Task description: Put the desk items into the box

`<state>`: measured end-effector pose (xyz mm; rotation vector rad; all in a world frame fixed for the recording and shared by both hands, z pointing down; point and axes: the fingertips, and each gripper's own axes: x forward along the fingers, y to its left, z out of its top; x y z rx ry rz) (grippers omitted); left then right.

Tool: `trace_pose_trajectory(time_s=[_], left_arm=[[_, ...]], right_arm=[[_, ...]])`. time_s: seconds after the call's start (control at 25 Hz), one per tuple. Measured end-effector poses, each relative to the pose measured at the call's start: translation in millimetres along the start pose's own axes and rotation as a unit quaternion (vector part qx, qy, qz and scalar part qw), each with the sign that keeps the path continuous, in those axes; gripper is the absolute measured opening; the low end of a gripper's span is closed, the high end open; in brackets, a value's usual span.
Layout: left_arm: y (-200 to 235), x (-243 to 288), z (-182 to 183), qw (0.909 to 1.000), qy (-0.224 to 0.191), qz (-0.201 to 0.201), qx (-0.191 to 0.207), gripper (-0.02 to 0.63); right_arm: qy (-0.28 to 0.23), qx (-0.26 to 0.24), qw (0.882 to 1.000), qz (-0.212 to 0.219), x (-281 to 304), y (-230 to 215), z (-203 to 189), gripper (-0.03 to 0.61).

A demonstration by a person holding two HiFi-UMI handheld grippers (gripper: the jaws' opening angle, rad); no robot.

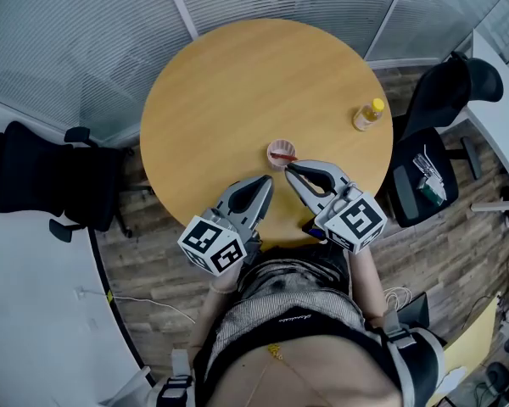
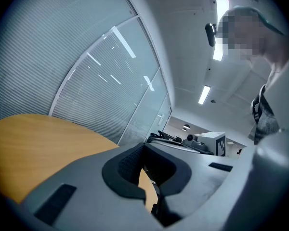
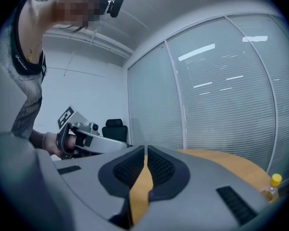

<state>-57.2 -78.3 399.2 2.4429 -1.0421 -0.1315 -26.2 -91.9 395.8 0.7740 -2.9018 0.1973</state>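
On the round wooden table (image 1: 237,83), near its front edge, stands a small pinkish cup (image 1: 281,153) with something red in it. Toward the right rim is a small bottle with a yellow cap (image 1: 368,114), which also shows at the right edge of the right gripper view (image 3: 271,187). Both grippers hover side by side over the table's near edge. My left gripper (image 1: 266,181) (image 2: 144,146) is shut with nothing between its jaws. My right gripper (image 1: 290,169) (image 3: 145,148) is also shut and empty, its tip just short of the cup. No box is in view.
A black office chair (image 1: 51,181) stands left of the table and another (image 1: 437,134) to the right, beside a white desk (image 1: 505,117). Glass walls with blinds (image 1: 85,32) run behind the table. Wood floor surrounds it.
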Motion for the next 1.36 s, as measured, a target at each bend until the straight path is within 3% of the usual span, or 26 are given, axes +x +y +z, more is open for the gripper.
trace_pose_trajectory(time_s=[1.36], left_arm=[[9.7, -5.1, -3.6, 0.9998, -0.002, 0.004, -0.022, 0.002]], right_arm=[[0.029, -0.024, 0.999, -0.012, 1.9, -4.4, -9.1, 0.026]])
